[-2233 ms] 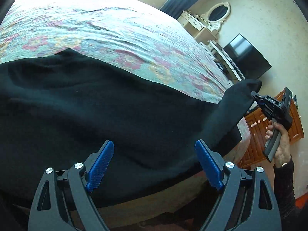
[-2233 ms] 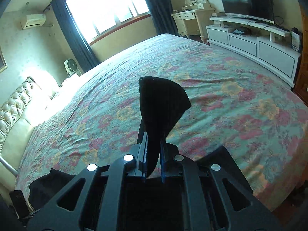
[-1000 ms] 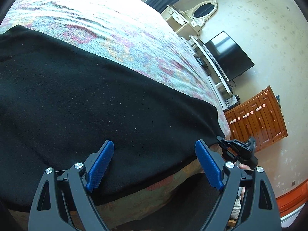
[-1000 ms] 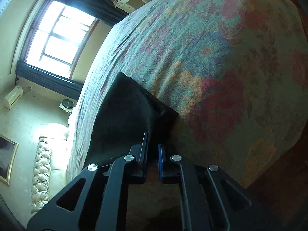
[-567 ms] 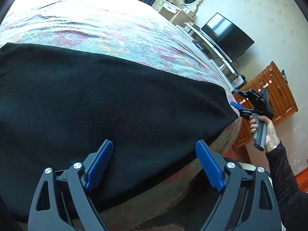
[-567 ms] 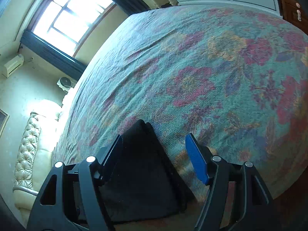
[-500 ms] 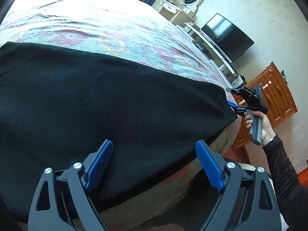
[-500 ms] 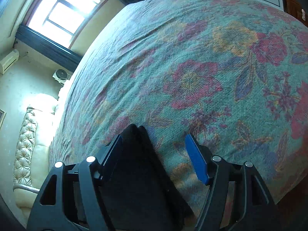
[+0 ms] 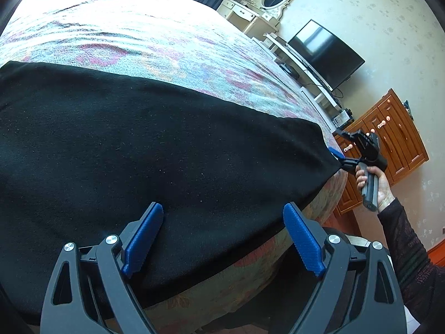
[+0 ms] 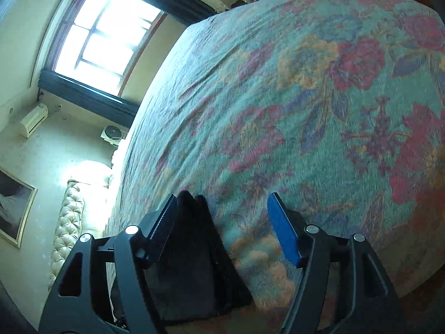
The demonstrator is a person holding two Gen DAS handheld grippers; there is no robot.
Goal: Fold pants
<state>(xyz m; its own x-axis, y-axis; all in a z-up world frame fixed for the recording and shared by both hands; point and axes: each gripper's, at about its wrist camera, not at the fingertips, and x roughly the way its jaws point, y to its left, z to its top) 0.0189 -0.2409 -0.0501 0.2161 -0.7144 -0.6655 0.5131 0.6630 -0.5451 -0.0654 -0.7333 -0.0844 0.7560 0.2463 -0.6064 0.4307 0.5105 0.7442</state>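
Black pants [image 9: 167, 144] lie spread flat across the near part of a floral bedspread [image 9: 139, 36]. My left gripper [image 9: 222, 239] hangs open just above the cloth near the bed's front edge, holding nothing. At the pants' right end, by the bed corner, a hand holds my right gripper [image 9: 336, 142]. In the right wrist view the right gripper [image 10: 222, 208] is apart and its jaws are closing slightly. The pants' end [image 10: 192, 250] lies between them beside the left finger [image 10: 164, 228], and the pads do not press on it.
Floral bedspread [image 10: 306, 111] stretches far beyond the pants. A television [image 9: 325, 53] on a white stand, a wooden cabinet [image 9: 389, 139] and a dressing table with an oval mirror [image 9: 250, 8] line the right wall. A bright window [image 10: 103, 36] and tufted headboard [image 10: 69, 222] lie at the far end.
My right gripper laid the pants' end on the bed, let go of it and opened, then shifted along the bed corner. My left gripper stayed open over the cloth.
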